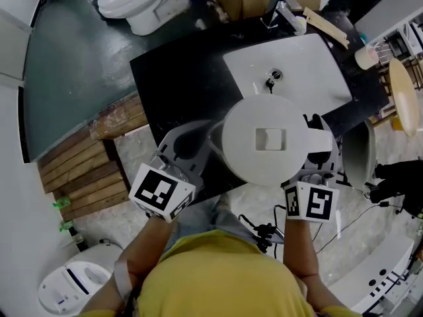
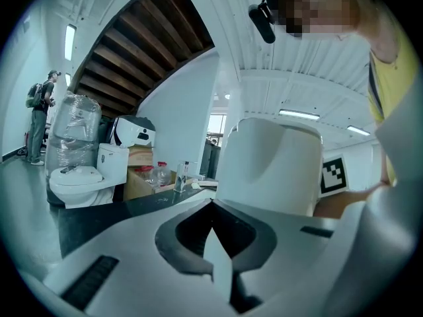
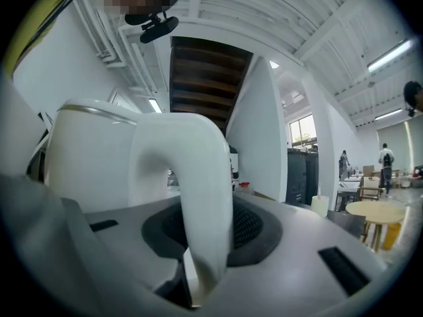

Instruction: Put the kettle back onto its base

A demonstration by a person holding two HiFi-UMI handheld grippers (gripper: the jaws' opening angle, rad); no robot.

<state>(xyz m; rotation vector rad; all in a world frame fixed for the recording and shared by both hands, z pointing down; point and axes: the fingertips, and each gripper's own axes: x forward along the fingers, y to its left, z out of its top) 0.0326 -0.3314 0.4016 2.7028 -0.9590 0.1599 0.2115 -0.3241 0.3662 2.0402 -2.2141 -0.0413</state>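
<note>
A black tabletop (image 1: 172, 78) carries a white rectangular sink basin (image 1: 304, 65) with a drain hole in its middle. Nearer the person than the basin, over the tabletop's near edge, stands upright a white plastic electric kettle (image 1: 271, 140) with a round flat lid. No view shows its bottom, so it cannot be told whether it rests on anything. The right gripper (image 1: 316, 147) comes in from the kettle's right side. In the right gripper view its fingers (image 3: 317, 230) are clenched on the kettle's curved white handle (image 3: 198, 197), which runs down between the dark pads. The kettle's body (image 3: 86, 150) rises just past them on the left. The left gripper (image 1: 188, 144) sits at the kettle's left side, near the spout. In the left gripper view its fingers (image 2: 132, 243) are drawn together at the tips with nothing between them. The kettle's wall (image 2: 271, 164) stands just beyond those tips and a little to their right; whether they touch it cannot be made out.
</note>
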